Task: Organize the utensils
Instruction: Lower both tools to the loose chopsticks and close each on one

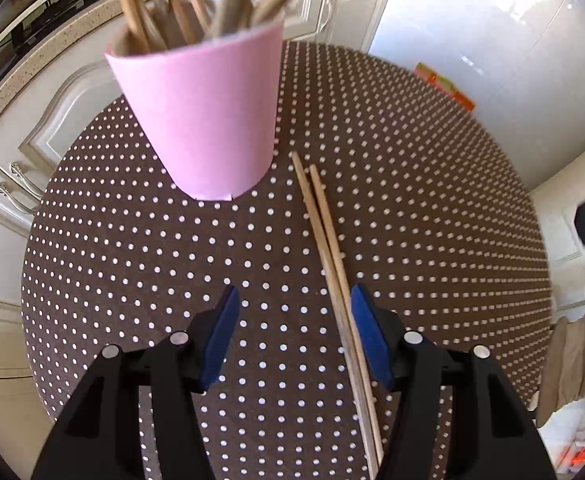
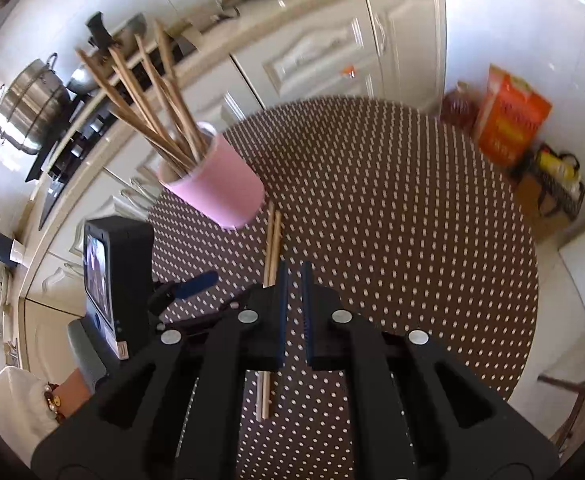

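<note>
A pink cup (image 1: 204,120) stands on the round dotted table (image 1: 432,184) and holds several wooden chopsticks (image 1: 180,8). Two loose chopsticks (image 1: 324,232) lie side by side on the table, right of the cup. My left gripper (image 1: 294,328) is open and empty, low over the table, with the loose pair just inside its right finger (image 1: 372,336). In the right wrist view the cup (image 2: 220,188) is at the far left and the loose pair (image 2: 273,244) runs under my right gripper (image 2: 295,280). The right gripper is nearly shut, with a narrow gap and nothing in it, above the table.
White kitchen cabinets (image 1: 52,128) and a counter with a hob and steel pots (image 2: 28,104) lie beyond the table. An orange box (image 2: 512,120) and bags (image 2: 552,184) stand on the floor at the far right. The left hand unit (image 2: 112,280) is at the left of the right gripper.
</note>
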Demonstrator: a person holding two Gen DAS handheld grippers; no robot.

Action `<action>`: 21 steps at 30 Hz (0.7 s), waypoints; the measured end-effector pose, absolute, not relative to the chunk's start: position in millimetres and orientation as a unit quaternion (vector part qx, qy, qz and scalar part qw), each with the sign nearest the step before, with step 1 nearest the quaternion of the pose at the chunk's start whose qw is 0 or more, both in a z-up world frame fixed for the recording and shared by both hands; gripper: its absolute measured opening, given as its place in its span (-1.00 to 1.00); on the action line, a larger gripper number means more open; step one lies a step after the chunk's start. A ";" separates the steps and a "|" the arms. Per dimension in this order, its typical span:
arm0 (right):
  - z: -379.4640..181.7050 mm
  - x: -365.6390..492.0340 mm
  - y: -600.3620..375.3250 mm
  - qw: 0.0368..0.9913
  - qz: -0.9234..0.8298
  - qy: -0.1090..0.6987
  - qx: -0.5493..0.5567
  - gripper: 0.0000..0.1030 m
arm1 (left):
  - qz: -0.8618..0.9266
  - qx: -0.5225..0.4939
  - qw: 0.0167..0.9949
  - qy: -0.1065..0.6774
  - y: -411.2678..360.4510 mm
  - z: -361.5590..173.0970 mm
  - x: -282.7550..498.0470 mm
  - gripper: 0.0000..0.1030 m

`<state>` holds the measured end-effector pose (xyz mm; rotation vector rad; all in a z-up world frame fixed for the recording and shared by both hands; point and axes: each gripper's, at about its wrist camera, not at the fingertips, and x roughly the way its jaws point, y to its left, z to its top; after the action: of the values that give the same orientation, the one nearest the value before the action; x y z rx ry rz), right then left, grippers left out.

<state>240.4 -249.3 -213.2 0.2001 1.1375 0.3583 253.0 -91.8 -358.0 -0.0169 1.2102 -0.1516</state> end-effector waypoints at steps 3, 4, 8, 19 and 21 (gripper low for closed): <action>-227.5 240.7 -253.3 0.813 0.170 0.549 0.094 -0.86 | -0.059 0.002 0.811 0.583 -96.1 -368.2 254.7 0.12; -231.8 241.1 -253.6 0.810 0.171 0.553 0.094 -0.86 | -0.056 -0.003 0.812 0.581 -95.8 -368.6 254.1 0.12; -244.7 244.1 -251.8 0.799 0.174 0.568 0.095 -0.86 | -0.050 0.000 0.812 0.582 -99.3 -369.1 253.0 0.12; -271.0 255.1 -248.4 0.769 0.179 0.606 0.100 -0.86 | -0.023 0.035 0.791 0.611 -108.3 -373.8 279.4 0.17; -275.0 255.5 -245.5 0.762 0.181 0.614 0.100 -0.86 | -0.021 0.025 0.788 0.615 -107.5 -374.2 286.9 0.07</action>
<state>255.5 -245.5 -275.0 0.2176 1.3360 0.3944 286.9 -107.5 -374.2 0.0538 1.3258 -0.0444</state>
